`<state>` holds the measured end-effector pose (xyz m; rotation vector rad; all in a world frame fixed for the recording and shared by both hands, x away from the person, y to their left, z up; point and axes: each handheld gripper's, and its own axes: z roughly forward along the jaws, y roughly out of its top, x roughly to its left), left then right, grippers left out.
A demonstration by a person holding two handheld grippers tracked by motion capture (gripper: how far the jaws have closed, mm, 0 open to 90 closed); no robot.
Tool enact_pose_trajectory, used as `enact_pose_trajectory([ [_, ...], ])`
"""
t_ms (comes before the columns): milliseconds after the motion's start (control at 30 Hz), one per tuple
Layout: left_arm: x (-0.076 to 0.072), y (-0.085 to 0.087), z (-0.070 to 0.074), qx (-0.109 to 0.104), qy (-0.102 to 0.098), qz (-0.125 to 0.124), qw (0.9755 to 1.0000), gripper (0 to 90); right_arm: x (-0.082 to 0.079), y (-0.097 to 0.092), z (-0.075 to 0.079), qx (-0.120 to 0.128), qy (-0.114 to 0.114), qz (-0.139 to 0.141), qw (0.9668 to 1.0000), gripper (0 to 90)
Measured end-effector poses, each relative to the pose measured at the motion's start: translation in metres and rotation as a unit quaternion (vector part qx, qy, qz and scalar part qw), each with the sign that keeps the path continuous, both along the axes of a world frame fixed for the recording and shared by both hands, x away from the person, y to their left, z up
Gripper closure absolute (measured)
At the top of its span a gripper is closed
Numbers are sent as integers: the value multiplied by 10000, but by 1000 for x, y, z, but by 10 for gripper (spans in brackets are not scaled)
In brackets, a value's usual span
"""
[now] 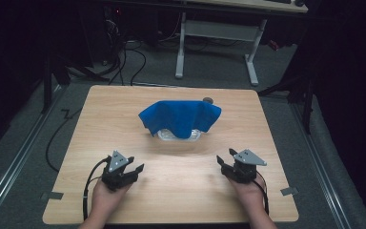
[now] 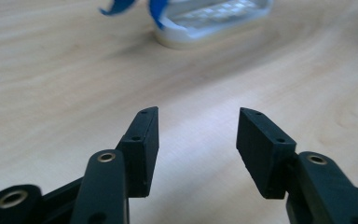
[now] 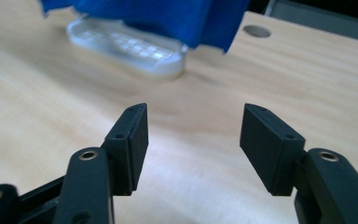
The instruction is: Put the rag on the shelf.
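Toward the middle of the tabletop (image 1: 124, 119) sits the clear container (image 1: 178, 135), the blue cloth (image 1: 180, 117) draped over it. Near the front edge, my left tongs (image 1: 132, 171) and right tongs (image 1: 225, 162) both stand wide, holding nothing. I'd approach low, one pair per cloth corner. My right gripper view reveals a round hole (image 3: 256, 31) beyond the cloth.

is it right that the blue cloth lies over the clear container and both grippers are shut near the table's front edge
Not quite: both the left gripper and right gripper are open and empty, as each gripper view shows. The blue cloth does lie over the clear container.
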<state>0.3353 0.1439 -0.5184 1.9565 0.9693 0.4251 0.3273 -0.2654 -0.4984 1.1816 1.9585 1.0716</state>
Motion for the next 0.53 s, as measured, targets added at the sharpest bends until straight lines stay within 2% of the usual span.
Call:
enact_pose_trajectory([
  [67, -15, -5, -8, -13, 184, -140, 9997, 485, -11, 1, -4, -22, 90, 80, 9999, 389],
  [100, -22, -10, -11, 72, 229, -238, 9994, 485, -17, 1, -7, -1, 182, 107, 9998, 377],
  [133, -26, -14, -10, 112, 206, -289, 9993, 484, -25, 2, -10, -3, 265, 113, 9996, 368],
  [200, -33, -22, -6, 253, -39, -394, 9989, 478, -36, 3, -13, 40, 297, 81, 9995, 354],
  [233, -34, -25, -4, 350, -181, -417, 9984, 477, -41, 4, -14, 27, 310, 100, 9995, 354],
  [300, -34, -28, -2, 391, -271, -465, 9978, 475, -46, 7, -15, -41, 307, 139, 9994, 356],
  [400, -32, -27, -3, 372, -243, -496, 9978, 475, -45, 9, -14, -37, 258, 119, 9996, 357],
  [433, -33, -29, -5, 250, -139, -446, 9986, 475, -43, 9, -15, -29, 275, 94, 9996, 357],
  [467, -31, -26, -5, 385, -196, -482, 9979, 475, -43, 9, -16, -21, 292, 91, 9995, 358],
  [533, -29, -24, -4, 352, -172, -446, 9982, 475, -42, 9, -17, -55, 309, 92, 9995, 361],
])
